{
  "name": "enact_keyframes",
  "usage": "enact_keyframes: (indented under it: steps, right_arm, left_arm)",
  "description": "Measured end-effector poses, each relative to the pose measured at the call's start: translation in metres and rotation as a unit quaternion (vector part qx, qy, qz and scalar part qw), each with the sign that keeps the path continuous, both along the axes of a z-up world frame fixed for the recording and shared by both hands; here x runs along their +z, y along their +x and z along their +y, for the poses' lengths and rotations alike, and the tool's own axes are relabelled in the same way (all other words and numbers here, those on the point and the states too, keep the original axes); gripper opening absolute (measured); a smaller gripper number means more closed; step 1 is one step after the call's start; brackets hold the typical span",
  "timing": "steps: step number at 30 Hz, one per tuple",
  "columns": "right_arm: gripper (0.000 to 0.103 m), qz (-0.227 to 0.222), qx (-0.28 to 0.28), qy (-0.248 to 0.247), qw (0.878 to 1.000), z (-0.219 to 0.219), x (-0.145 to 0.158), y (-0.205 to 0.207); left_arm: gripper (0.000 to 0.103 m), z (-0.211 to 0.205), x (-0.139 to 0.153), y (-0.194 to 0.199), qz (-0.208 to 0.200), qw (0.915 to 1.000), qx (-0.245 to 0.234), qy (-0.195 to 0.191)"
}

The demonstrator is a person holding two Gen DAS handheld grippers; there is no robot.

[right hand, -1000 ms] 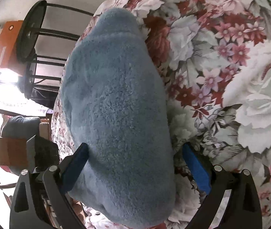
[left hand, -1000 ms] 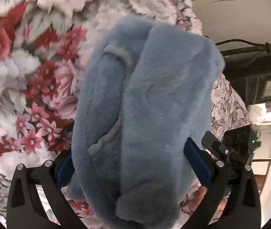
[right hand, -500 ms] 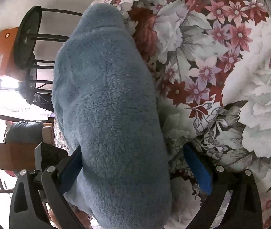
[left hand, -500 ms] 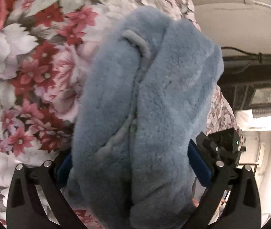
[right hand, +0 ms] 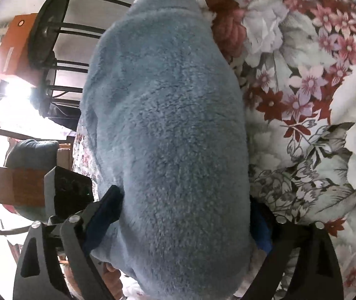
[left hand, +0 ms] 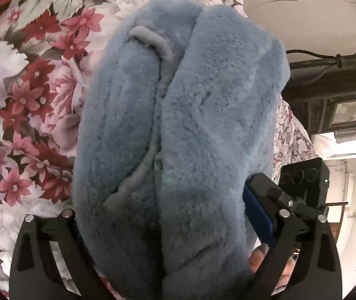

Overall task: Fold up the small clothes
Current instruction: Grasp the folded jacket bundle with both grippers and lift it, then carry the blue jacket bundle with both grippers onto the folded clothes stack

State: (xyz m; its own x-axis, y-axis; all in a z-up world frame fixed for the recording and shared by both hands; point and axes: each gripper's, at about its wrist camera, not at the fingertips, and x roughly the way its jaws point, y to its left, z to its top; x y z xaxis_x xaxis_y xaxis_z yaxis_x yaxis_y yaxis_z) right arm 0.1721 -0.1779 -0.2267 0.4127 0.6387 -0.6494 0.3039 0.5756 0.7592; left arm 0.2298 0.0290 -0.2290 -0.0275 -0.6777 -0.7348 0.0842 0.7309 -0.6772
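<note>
No legible text, label, brand, number or sign appears in either wrist view; nothing printed can be read on any surface.

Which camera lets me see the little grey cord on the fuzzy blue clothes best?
The left wrist view. There the grey cord runs down the fold in the fuzzy blue garment. The right wrist view shows only plain blue fleece, no cord.
</note>
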Motion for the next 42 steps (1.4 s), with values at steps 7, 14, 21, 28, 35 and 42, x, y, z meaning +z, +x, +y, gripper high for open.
enact_keyframes:
  steps: [7, 14, 21, 28, 35, 42]
  right_arm:
    - [0.085, 0.005, -0.014, 0.030, 0.999, -0.015, -0.005, -0.014]
    - [0.078, -0.001, -0.013, 0.015, 1.000, -0.018, 0.009, -0.021]
    - [0.075, -0.019, -0.019, 0.016, 1.000, -0.031, 0.030, -0.037]
    - [0.073, -0.061, -0.023, -0.008, 0.998, -0.058, 0.067, -0.067]
    - [0.073, -0.090, -0.043, -0.031, 0.995, -0.095, 0.099, -0.104]
    - [0.073, -0.122, -0.089, -0.052, 0.987, -0.149, 0.136, -0.154]
  left_arm:
    - [0.089, -0.005, 0.012, -0.003, -0.007, 1.0000, 0.003, -0.003]
    - [0.087, -0.013, 0.024, -0.013, -0.020, 0.9997, 0.007, 0.013]
    - [0.086, -0.030, 0.049, -0.020, -0.040, 0.9991, 0.008, 0.015]
    - [0.085, -0.046, 0.080, -0.029, -0.069, 0.9976, -0.004, -0.007]
    - [0.084, -0.084, 0.111, -0.045, -0.092, 0.9947, -0.034, -0.032]
    - [0.084, -0.144, 0.148, -0.072, -0.126, 0.9877, -0.080, -0.047]
